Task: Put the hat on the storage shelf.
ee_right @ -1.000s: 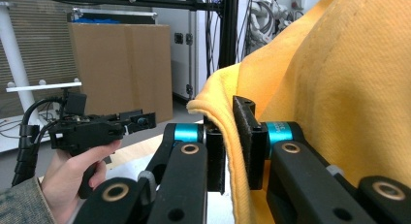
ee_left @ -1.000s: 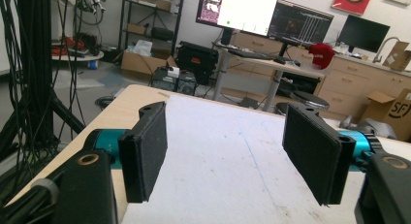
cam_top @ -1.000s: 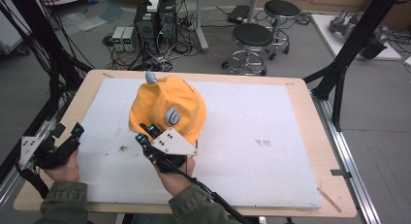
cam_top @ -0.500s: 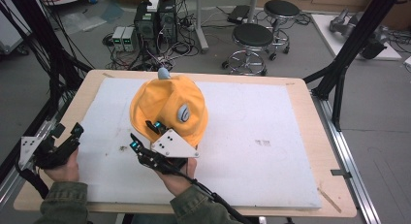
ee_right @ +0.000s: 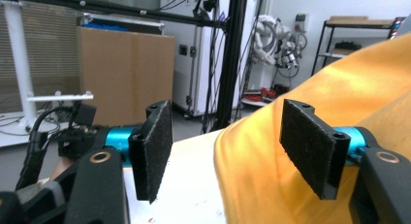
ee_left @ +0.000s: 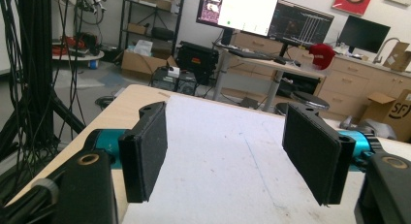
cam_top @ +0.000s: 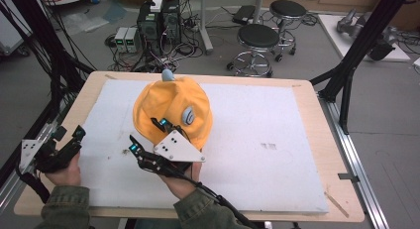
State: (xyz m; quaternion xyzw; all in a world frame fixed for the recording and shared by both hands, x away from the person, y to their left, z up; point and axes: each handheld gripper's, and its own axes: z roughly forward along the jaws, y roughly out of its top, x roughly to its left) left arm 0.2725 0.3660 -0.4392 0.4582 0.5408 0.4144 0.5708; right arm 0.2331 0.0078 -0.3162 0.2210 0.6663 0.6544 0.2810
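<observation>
High view: orange cap (cam_top: 171,110) lies just beyond the spread-jawed right gripper (cam_top: 148,137).

We wear green sleeves (cam_top: 64,209). Our grippers (cam_top: 148,142) are black with blue parts, grey dotted plates and black cables.

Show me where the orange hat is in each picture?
High view: the orange hat sits on the white mat, left of the middle, just beyond the right gripper.
Left gripper view: I can't find the hat here; open jaws frame bare mat.
Right gripper view: the hat fills the right side, its edge between the open jaws.
Shared landmark: the white mat on the wooden table.
</observation>
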